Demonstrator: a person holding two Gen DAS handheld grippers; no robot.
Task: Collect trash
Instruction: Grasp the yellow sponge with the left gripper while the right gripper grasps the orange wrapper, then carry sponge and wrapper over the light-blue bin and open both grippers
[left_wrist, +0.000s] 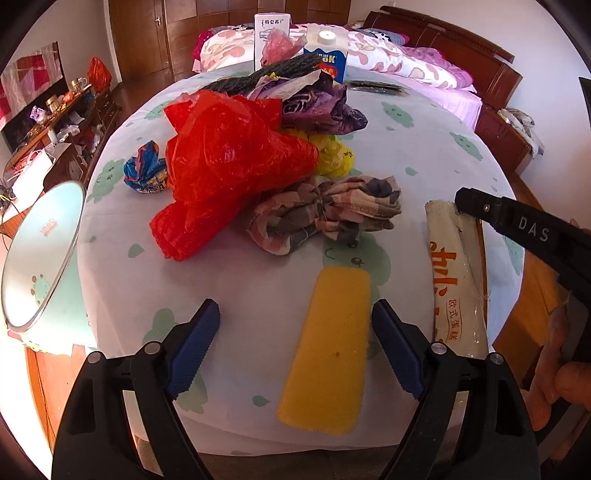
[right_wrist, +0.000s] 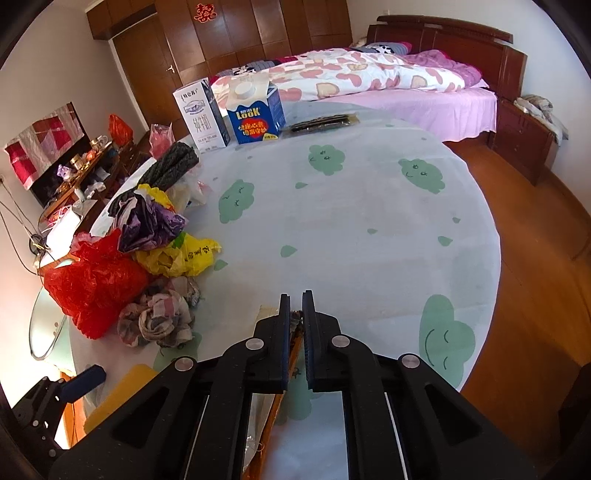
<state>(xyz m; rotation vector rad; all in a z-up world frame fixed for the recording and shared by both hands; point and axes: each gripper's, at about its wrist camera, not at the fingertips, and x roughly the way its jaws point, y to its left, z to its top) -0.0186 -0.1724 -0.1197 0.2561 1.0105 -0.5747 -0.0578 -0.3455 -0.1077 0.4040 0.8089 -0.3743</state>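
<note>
Right wrist | right gripper (right_wrist: 296, 301) clamps wrapper (left_wrist: 456, 273) | left gripper (left_wrist: 295, 325) wide

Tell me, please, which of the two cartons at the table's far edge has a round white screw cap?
The blue carton; the white carton beside it has a flat top without a cap.

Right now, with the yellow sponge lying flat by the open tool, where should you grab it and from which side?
Grab the yellow sponge across its narrow width, on its two long edges, coming down from above. It lies flat on the tablecloth as a long strip, and the left tool is open with one long edge already beside a finger. It probably needs shifting sideways first, to straddle both edges.
</note>
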